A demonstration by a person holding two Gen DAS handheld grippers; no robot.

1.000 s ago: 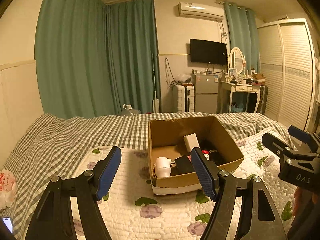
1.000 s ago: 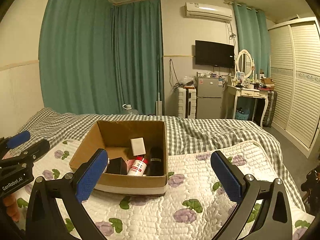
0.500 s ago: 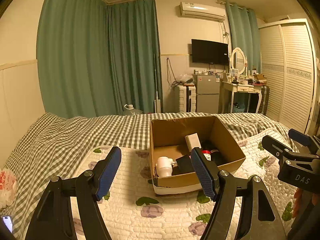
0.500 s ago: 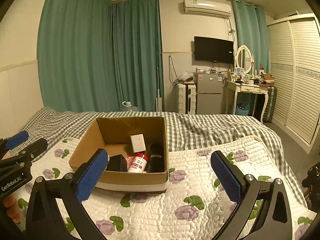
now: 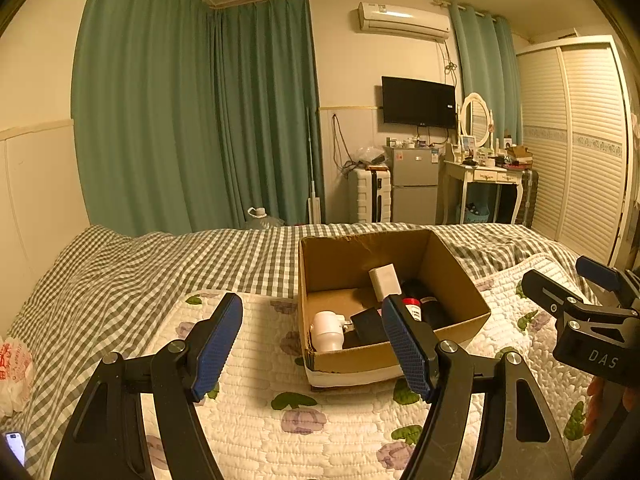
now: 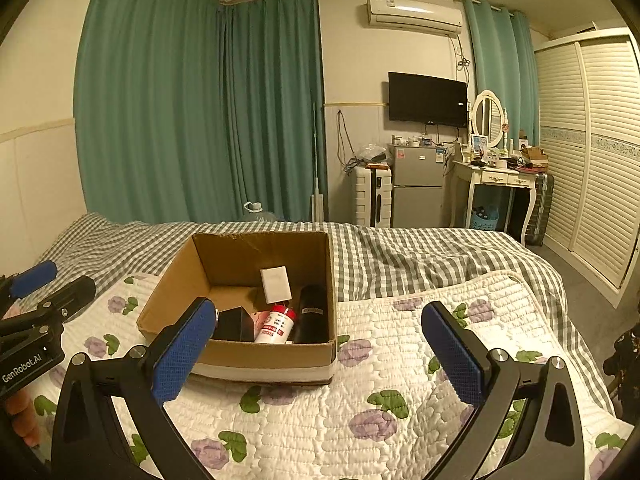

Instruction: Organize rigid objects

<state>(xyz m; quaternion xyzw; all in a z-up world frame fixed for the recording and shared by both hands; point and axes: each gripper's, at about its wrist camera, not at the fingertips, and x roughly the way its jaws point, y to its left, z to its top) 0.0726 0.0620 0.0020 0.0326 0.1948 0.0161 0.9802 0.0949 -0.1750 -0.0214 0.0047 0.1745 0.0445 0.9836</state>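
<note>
Both my tongs are wide and hold nothing.
The cardboard box sits ahead of my left gripper and right gripper.

Brown cardboard box with white band. White quilt printed with purple flowers, green leaves. Grey-and-white checked bedsheet. Teal curtains. Black tongs with blue pads. Red-capped white bottle.
</note>
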